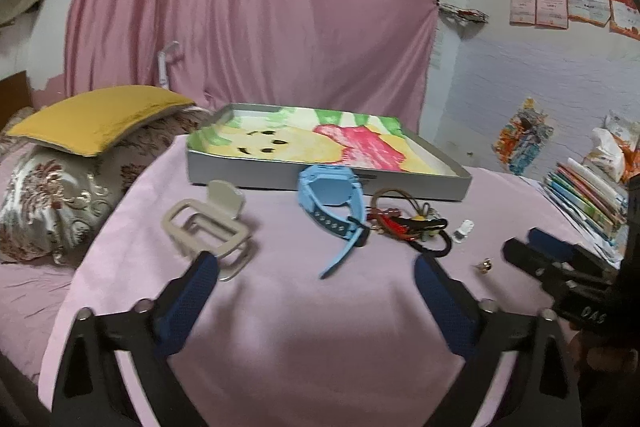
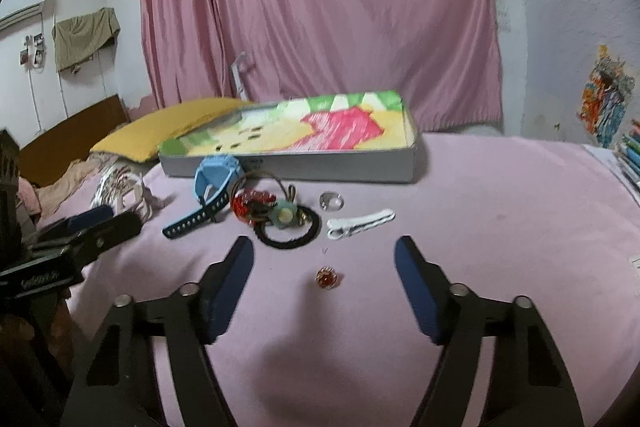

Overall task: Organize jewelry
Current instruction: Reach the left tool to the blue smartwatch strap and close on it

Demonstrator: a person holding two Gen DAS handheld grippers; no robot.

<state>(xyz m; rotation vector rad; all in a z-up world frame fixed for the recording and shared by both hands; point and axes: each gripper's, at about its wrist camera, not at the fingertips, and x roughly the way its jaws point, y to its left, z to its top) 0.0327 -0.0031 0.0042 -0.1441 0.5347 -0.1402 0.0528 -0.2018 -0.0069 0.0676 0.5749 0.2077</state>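
Jewelry lies spread on a pink cloth in front of a shallow grey box lined with a cartoon picture. A blue watch leans on the box wall. Beside it are a beige hair claw, a red beaded piece, a black hair tie, a clear ring and a white clip. A small gold and red ring lies on the cloth between my right gripper's open fingers, untouched. My left gripper is open and empty, near the watch strap's tip.
A yellow cushion on a patterned pillow lies at the left. Stacked books sit at the right edge of the cloth. A pink curtain hangs behind the box.
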